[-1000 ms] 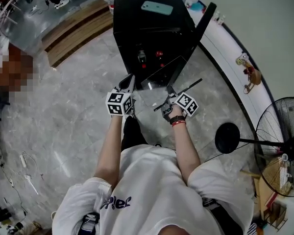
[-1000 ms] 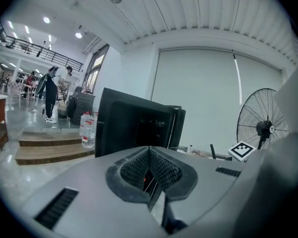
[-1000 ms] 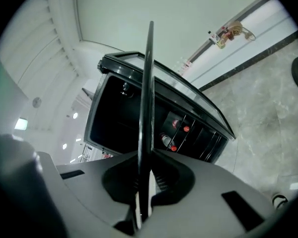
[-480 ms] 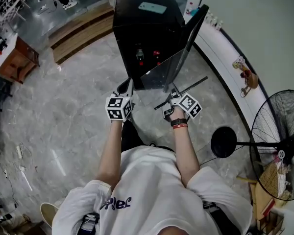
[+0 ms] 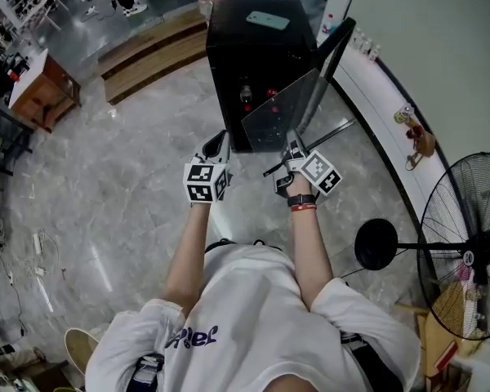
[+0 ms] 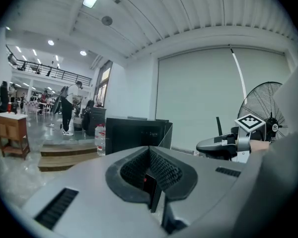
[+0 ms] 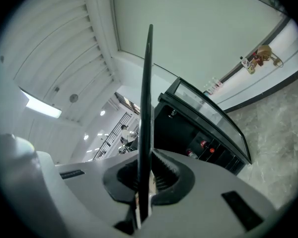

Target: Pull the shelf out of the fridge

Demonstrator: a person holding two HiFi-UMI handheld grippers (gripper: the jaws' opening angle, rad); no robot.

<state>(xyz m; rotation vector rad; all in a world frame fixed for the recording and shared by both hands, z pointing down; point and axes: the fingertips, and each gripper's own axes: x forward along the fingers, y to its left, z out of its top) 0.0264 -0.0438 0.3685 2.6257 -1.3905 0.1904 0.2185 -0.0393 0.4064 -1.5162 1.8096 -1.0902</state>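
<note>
The black mini fridge (image 5: 257, 55) stands on the floor with its door (image 5: 336, 43) swung open to the right. A clear glass shelf (image 5: 279, 113) hangs tilted in front of the fridge's opening. My right gripper (image 5: 293, 148) is shut on the shelf's near edge. In the right gripper view the shelf (image 7: 147, 98) shows edge-on as a thin dark line running up from the right gripper (image 7: 144, 185), with the fridge (image 7: 188, 133) behind. My left gripper (image 5: 218, 147) hovers left of the shelf, apart from it. The left gripper (image 6: 152, 185) is shut on nothing.
A phone (image 5: 268, 20) lies on top of the fridge. Red-capped bottles (image 5: 259, 95) sit inside it. A standing fan (image 5: 465, 247) with a round base (image 5: 378, 243) is at the right, by the white wall. Wooden steps (image 5: 151, 51) and a wooden table (image 5: 45, 88) are at the far left.
The shelf has come out of the fridge toward me and risen, tilting up, with the right gripper still on it. Both grippers have lifted slightly.
</note>
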